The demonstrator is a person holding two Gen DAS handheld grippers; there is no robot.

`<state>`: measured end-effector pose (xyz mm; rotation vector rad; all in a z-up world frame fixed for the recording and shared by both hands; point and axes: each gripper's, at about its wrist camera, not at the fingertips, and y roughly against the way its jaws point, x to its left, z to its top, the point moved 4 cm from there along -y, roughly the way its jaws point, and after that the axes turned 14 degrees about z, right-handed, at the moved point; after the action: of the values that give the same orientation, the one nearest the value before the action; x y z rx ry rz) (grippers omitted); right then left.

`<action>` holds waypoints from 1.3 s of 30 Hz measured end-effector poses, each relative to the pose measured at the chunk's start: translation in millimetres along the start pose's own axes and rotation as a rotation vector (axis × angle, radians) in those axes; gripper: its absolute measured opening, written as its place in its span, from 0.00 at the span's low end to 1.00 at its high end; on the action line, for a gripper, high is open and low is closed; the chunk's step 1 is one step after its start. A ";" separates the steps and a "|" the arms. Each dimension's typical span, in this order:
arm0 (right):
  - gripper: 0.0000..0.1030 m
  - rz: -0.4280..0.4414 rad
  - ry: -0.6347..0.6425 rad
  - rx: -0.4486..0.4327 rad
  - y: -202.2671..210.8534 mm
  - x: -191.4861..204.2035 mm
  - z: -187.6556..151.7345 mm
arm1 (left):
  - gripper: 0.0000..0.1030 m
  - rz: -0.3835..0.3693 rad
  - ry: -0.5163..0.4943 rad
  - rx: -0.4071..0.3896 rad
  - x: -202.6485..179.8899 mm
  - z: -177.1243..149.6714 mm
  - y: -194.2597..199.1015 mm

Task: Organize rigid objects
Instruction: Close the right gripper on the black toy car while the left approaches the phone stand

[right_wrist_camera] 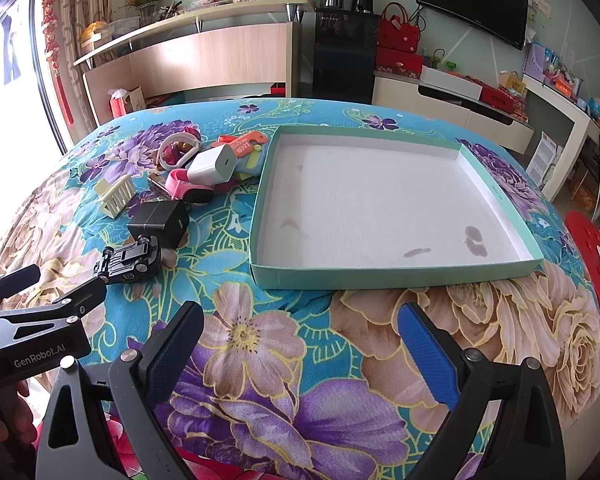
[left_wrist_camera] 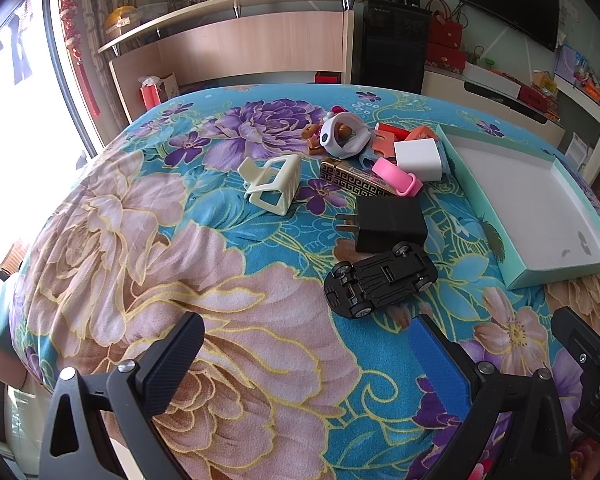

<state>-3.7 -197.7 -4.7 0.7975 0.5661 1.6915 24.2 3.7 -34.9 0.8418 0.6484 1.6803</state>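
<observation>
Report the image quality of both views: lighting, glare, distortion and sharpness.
Left wrist view: window at left blown out to white, strong fisheye bending of the bed edge, toy car sharp. Right wrist view: even daylight, same glare at far left, box lid edges curve, dark vignette in the corners, right tongs sharp.

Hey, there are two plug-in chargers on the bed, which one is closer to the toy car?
The black charger. It lies right beside the upturned toy car, while the white charger sits farther back in the pile.
</observation>
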 end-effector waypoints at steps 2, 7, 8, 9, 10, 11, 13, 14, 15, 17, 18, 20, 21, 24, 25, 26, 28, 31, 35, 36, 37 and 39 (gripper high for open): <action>0.95 0.000 0.000 0.001 0.1 0.1 0.1 | 1.00 -0.010 0.008 0.010 -0.1 -0.2 -0.1; 0.95 0.001 0.000 0.002 0.0 -0.2 0.4 | 1.00 -0.080 0.049 0.022 0.4 2.3 2.8; 0.95 0.003 0.000 0.001 -0.1 0.3 0.1 | 1.00 -0.093 0.050 0.024 1.8 3.6 3.3; 0.95 0.007 -0.001 0.003 -0.4 0.5 -0.3 | 1.00 -0.092 0.050 0.024 4.3 5.4 3.4; 0.95 0.008 0.005 0.004 0.0 1.7 -0.3 | 1.00 -0.089 0.056 0.005 8.0 7.8 3.0; 0.95 0.014 0.018 0.002 0.7 4.8 0.2 | 1.00 -0.075 0.051 0.001 12.0 9.9 1.6; 0.95 0.029 0.064 0.004 2.1 16.4 4.2 | 1.00 -0.071 0.055 0.039 20.4 13.6 -4.4; 0.95 0.043 0.090 0.009 1.6 24.5 6.7 | 1.00 -0.060 0.059 0.064 25.9 14.6 -7.5; 0.95 0.064 0.106 0.015 0.1 31.7 10.1 | 1.00 -0.057 0.073 0.083 31.7 15.5 -9.7; 0.95 0.116 0.133 0.030 -4.6 49.6 16.9 | 1.00 -0.038 0.088 0.100 42.6 18.6 -14.2; 0.95 0.139 0.145 0.037 -7.5 58.0 19.8 | 1.00 -0.028 0.090 0.105 46.7 20.2 -16.6; 0.95 0.174 0.170 0.056 -16.1 73.7 24.7 | 1.00 -0.021 0.094 0.091 54.2 23.7 -20.6; 0.95 0.188 0.177 0.068 -21.7 79.5 26.0 | 1.00 -0.018 0.098 0.082 57.9 25.1 -22.5; 0.95 0.222 0.193 0.113 -41.4 96.1 25.7 | 1.00 -0.017 0.106 0.081 67.2 28.2 -30.8; 0.95 0.225 0.197 0.131 -48.8 99.5 24.8 | 1.00 -0.020 0.107 0.088 69.4 28.8 -34.2; 0.95 0.225 0.198 0.143 -54.6 102.2 24.0 | 1.00 -0.026 0.110 0.096 71.3 29.2 -37.9; 0.95 0.231 0.186 0.167 -67.0 105.7 22.9 | 1.00 -0.035 0.113 0.118 73.6 30.1 -45.9; 0.95 0.235 0.160 0.187 -81.1 108.4 25.0 | 1.00 -0.055 0.113 0.126 74.0 34.3 -55.1; 0.95 0.242 0.153 0.202 -93.6 115.6 26.6 | 1.00 -0.064 0.090 0.131 69.0 40.8 -63.3; 0.95 0.237 0.155 0.204 -96.5 116.6 26.4 | 1.00 -0.068 0.087 0.132 67.7 41.7 -64.8; 0.95 0.230 0.155 0.207 -99.6 117.1 26.3 | 1.00 -0.069 0.084 0.133 66.7 42.3 -66.1; 0.95 0.224 0.143 0.212 -104.3 115.0 25.8 | 1.00 -0.076 0.081 0.137 65.2 42.2 -68.6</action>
<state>65.8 -60.6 -38.4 0.9231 0.7882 1.9266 87.7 84.2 -49.4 0.8383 0.8484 1.6218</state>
